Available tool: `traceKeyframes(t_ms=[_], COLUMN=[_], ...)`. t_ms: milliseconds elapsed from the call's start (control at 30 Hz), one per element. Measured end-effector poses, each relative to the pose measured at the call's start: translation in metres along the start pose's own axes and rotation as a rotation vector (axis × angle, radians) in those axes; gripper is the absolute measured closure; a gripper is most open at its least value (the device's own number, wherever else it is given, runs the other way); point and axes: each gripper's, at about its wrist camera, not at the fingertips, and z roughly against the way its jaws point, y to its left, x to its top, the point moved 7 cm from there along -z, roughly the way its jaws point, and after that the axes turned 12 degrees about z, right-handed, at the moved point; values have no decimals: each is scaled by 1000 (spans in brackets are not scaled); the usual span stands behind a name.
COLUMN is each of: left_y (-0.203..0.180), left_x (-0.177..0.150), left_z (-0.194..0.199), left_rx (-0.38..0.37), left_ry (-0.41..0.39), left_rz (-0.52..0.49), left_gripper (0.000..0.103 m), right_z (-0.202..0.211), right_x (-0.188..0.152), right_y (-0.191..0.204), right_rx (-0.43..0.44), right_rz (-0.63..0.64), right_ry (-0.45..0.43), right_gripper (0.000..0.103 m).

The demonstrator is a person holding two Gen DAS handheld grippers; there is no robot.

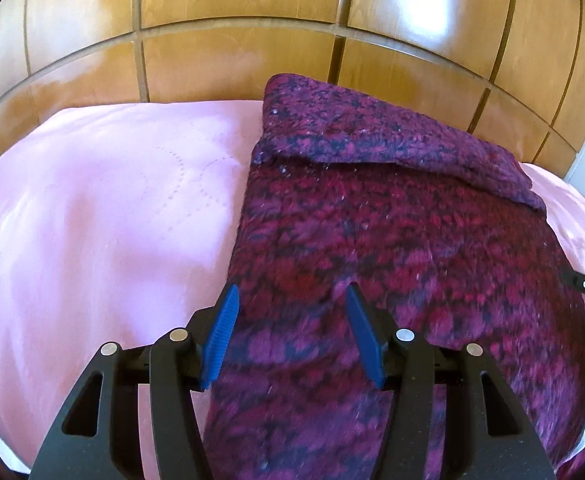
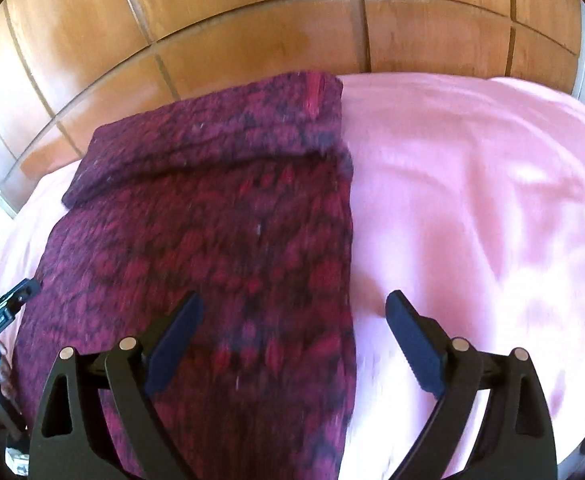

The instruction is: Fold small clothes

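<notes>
A knitted garment in dark red, magenta and black [image 1: 392,240] lies flat on a pink bedcover [image 1: 92,208], with its far end folded back over itself [image 1: 372,128]. My left gripper [image 1: 292,292] is open and empty, hovering over the garment's near left edge. In the right wrist view the same garment [image 2: 212,232] lies left of centre with its folded far end [image 2: 220,136]. My right gripper [image 2: 294,300] is open and empty, straddling the garment's right edge. Each gripper shows at the edge of the other's view: the right one [image 1: 584,284] and the left one [image 2: 4,312].
The pink bedcover [image 2: 472,200] spreads to both sides of the garment. A glossy wooden panelled wall or headboard [image 1: 252,52] rises right behind the bed and fills the top of both views [image 2: 272,40].
</notes>
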Motion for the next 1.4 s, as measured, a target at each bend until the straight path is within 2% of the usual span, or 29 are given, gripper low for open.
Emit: traceKeyframes(t_ms=[267,467,567,633,667,733,833,867,900,967,1100,1233,1400], left_y=[25,46,51,55,56,56,50,49,47,47,47,40,28], left_x=[-26,-46,-56,-62,-65,-75,-97,-101,-107,-109,-96,-73,-21], left_z=[16,36,46,53,56,64,74,76,79,82,92,102,104], left_rx=[-15,-26,-30,-37,-51,-101,-175,-183,-188,-196,-257,-361,-474], left_ry=[46,64,76,91,106,144,222,230,239,240,224,209,164], left_rz=[23,75,75,86,94,93,26,13,-15,-41,-9,53,127], left_gripper=[49,49,49,49,49,49,50,58,64,84,87,88,90], right_z=[27,51,59,63,65,65,64,64,64,67,80,103,103], right_x=[-43,-84,-103,-114,-119,-127,-136,-135,-133,-127,-115,-83,-33], right_y=[20,38,45,46,46,45,44,44,45,48,53,53,47], right_rx=[121,179,190,199,203,223,242,250,255,259,286,352,394], right_rz=[-23,-15,-17,-20,-22,-31,-43,-44,-37,-18,-4,-43,-91], right_ry=[-2,25,56,87,102,127,154,158,161,161,129,14,-96], right_gripper=[11,18,30,45,50,61,68,70,77,82,86,87,87])
